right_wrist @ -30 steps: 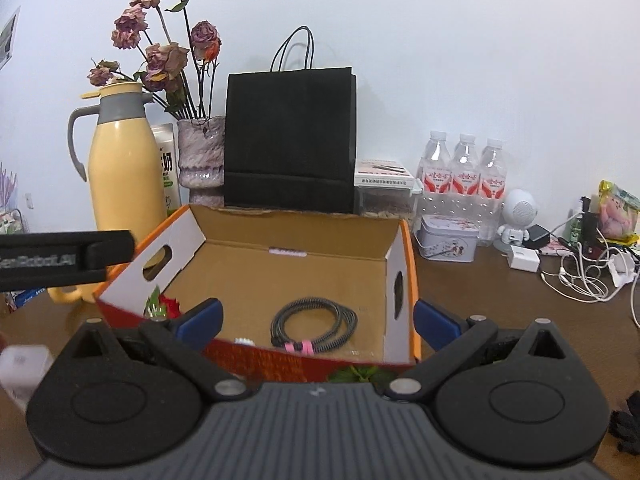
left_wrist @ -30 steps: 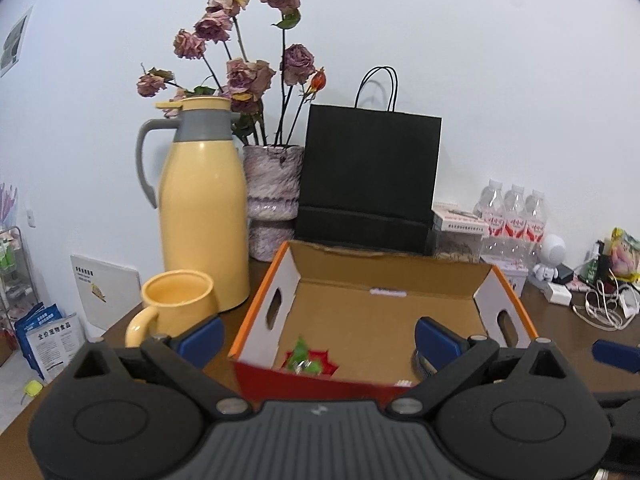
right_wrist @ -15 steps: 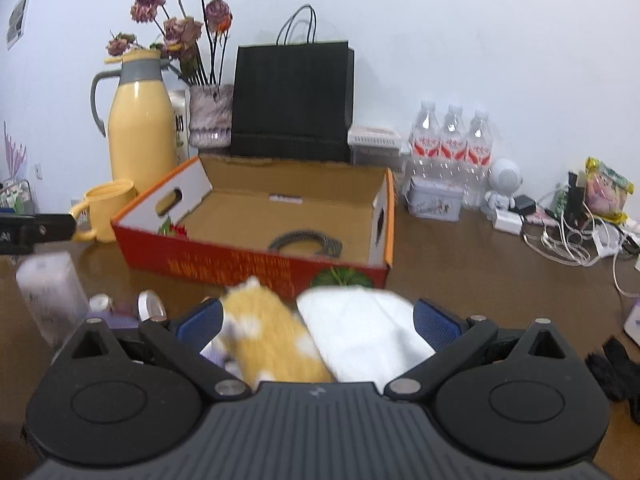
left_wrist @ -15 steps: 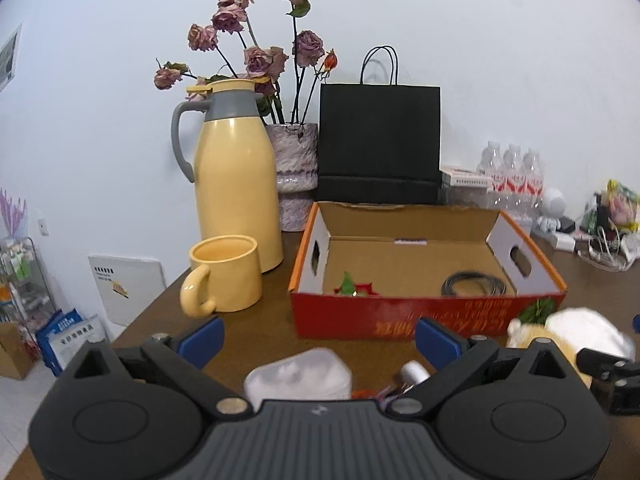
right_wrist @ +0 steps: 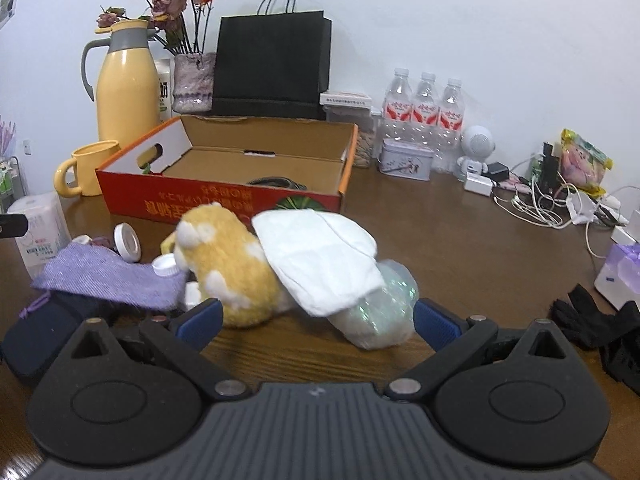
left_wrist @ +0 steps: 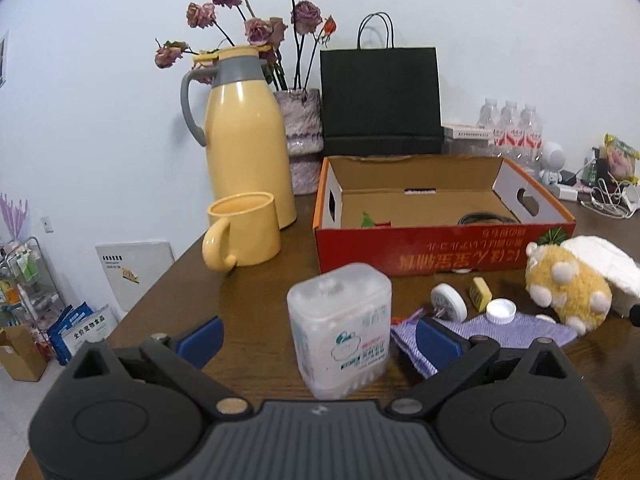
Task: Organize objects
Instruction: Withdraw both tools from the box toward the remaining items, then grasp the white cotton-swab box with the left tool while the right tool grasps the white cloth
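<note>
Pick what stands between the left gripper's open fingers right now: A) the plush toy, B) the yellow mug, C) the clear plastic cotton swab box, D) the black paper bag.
C: the clear plastic cotton swab box stands upright on the table between the left gripper's spread blue fingertips.

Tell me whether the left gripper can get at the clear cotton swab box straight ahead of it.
Probably yes. The left gripper is open, and the cotton swab box stands upright between its jaws with nothing in front of it. The purple cloth lies just beside the right jaw and might get brushed.
</note>
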